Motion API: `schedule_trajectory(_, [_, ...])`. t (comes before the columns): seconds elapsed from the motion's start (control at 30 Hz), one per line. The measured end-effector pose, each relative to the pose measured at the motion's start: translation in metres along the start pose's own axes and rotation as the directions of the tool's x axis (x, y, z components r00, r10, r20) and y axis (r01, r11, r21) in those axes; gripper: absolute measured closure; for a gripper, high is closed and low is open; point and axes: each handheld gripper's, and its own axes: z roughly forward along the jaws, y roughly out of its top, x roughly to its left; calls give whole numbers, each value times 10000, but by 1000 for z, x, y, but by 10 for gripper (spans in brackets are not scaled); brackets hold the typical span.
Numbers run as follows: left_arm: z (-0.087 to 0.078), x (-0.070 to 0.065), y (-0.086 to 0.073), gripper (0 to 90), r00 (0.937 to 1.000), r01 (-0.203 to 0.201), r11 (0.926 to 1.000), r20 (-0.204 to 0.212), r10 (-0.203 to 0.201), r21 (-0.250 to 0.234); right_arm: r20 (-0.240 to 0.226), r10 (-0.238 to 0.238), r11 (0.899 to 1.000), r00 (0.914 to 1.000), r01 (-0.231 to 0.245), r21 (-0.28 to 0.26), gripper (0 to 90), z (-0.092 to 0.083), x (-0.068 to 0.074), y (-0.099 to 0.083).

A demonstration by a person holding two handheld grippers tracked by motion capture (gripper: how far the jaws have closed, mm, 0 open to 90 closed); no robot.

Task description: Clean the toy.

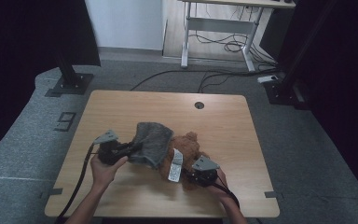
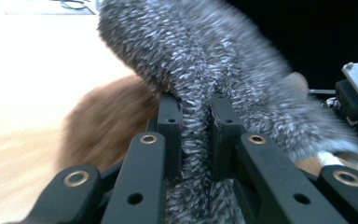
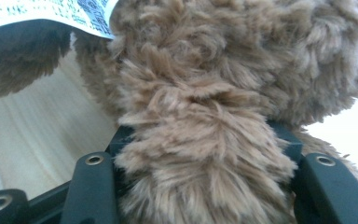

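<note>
Left hand-held gripper (image 1: 129, 150) pinches the grey furry cloth (image 1: 152, 142) over the worktop (image 1: 121, 107); right hand-held gripper (image 3: 205, 154) clamps the brown plush toy's (image 1: 189, 149) limb — keep both grips firm, draw the cloth squarely over it.

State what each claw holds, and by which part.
Left claw pinches a fold of the grey fuzzy fabric garment. Right claw grips a limb of the brown plush teddy bear.
</note>
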Motion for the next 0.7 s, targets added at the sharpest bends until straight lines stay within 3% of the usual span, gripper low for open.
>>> schedule_trajectory(0.07, [7,-7,6,776,9998,-179,9998,120,178,74,42,-183,9998,9998,184,-43,439,-1,2,-1])
schedule_trajectory(0.13, [24,-23,17,776,9978,-498,9986,446,489,198,48,-257,9997,9997,257,-61,441,-2,2,-3])
schedule_trajectory(0.17, [42,-39,25,777,9933,-911,9951,756,880,392,30,-332,9994,9994,332,-79,444,-2,2,-4])
schedule_trajectory(0.27, [71,-63,29,776,9848,-1457,9853,1086,1358,895,-11,-333,9994,9994,333,-72,446,-2,2,-4])
schedule_trajectory(0.3, [71,-63,29,776,9848,-1457,9853,1086,1358,895,-11,-333,9994,9994,333,-72,446,-2,2,-4])
schedule_trajectory(0.37, [91,-70,23,776,9823,-1703,9766,1005,1578,1317,58,-442,9990,9990,442,-7,465,-2,2,-5])
schedule_trajectory(0.5, [86,-61,19,776,9856,-1505,9807,959,1390,1251,108,-546,9985,9985,545,81,487,-3,2,-8])
schedule_trajectory(0.6, [66,-42,16,776,9911,-1331,9843,228,1314,1157,63,-523,9986,9986,523,13,500,-4,0,-10])
schedule_trajectory(0.7, [48,-20,8,775,9958,-879,9897,-168,904,1133,1,-459,9989,9989,459,41,501,-4,-1,-11])
